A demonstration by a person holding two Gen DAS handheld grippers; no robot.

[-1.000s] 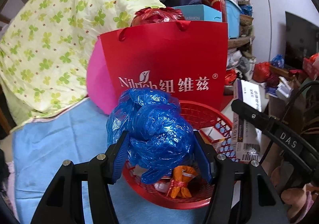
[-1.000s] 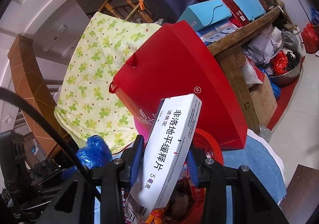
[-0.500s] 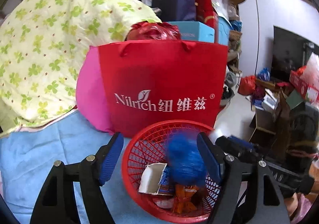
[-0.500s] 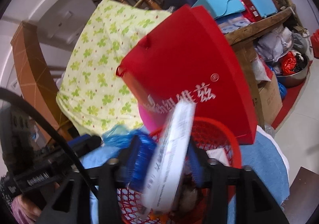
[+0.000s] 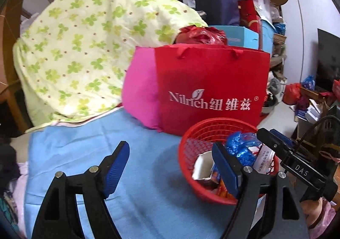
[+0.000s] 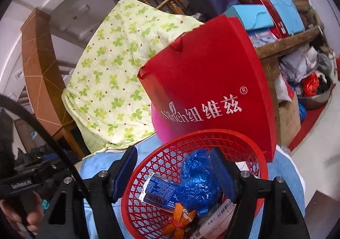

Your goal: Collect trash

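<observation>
A red mesh basket (image 5: 191, 139) (image 6: 233, 139) stands on the blue cloth. In it lie a crumpled blue plastic bag (image 5: 240, 147) (image 6: 197, 185), a white medicine box (image 5: 264, 158) (image 6: 218, 217), a blue-labelled carton (image 6: 159, 192), a torn white carton (image 5: 201, 166) and an orange wrapper (image 6: 180, 217). My left gripper (image 5: 171, 166) is open and empty, left of the basket over the cloth. My right gripper (image 6: 174, 171) is open and empty, just above the basket; it shows in the left wrist view (image 5: 276, 143) at the basket's right rim.
A red paper bag (image 5: 212, 90) (image 6: 208, 94) and a pink cushion (image 5: 140, 94) stand right behind the basket. A green-patterned quilt (image 5: 85, 47) is piled at the left. Cluttered shelves and boxes (image 6: 276, 5) fill the right. The blue cloth (image 5: 85, 143) spreads to the left.
My left gripper opened and dropped the blue bag into the basket, then drew back left. My right gripper opened and dropped the white medicine box into the basket.
</observation>
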